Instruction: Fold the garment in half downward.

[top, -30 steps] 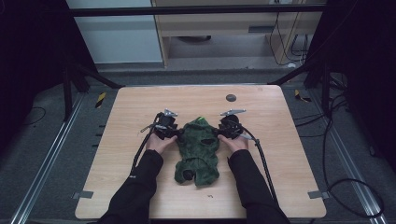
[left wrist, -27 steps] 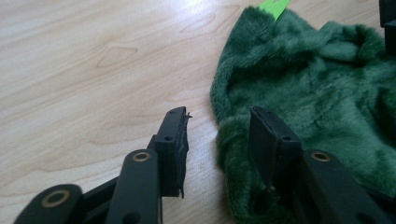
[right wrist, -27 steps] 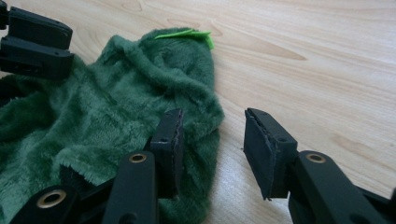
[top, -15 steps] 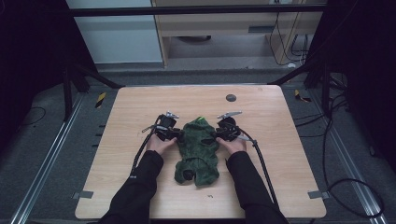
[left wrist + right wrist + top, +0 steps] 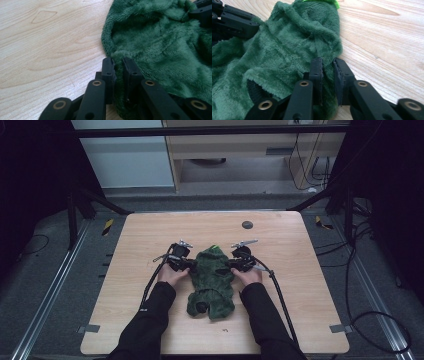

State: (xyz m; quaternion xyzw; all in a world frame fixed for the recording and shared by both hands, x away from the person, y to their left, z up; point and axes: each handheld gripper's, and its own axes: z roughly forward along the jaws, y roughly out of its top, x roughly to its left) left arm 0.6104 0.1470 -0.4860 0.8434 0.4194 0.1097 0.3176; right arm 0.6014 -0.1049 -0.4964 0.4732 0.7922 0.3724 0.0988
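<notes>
A dark green fleece cloth (image 5: 212, 277) lies crumpled in the middle of the wooden table (image 5: 150, 235), with a bright green tag (image 5: 215, 248) at its far end. My left gripper (image 5: 192, 265) pinches the cloth's left edge. In the left gripper view the jaws (image 5: 118, 62) have just been closing and now press a fold of fleece (image 5: 162, 45) between them. My right gripper (image 5: 229, 265) grips the opposite edge. Its jaws (image 5: 327, 62) have just been closing too, and green pile (image 5: 287, 42) is squeezed in the narrow gap.
A small dark round disc (image 5: 247, 224) sits on the table toward the far edge. Black cables trail from both grippers back along the forearms. Metal frame rails and floor cables surround the table; shelving stands beyond the far edge.
Both grippers' jaws have closed onto the cloth's side edges. The right gripper has shifted slightly inward toward the cloth; the left hand has stayed put.
</notes>
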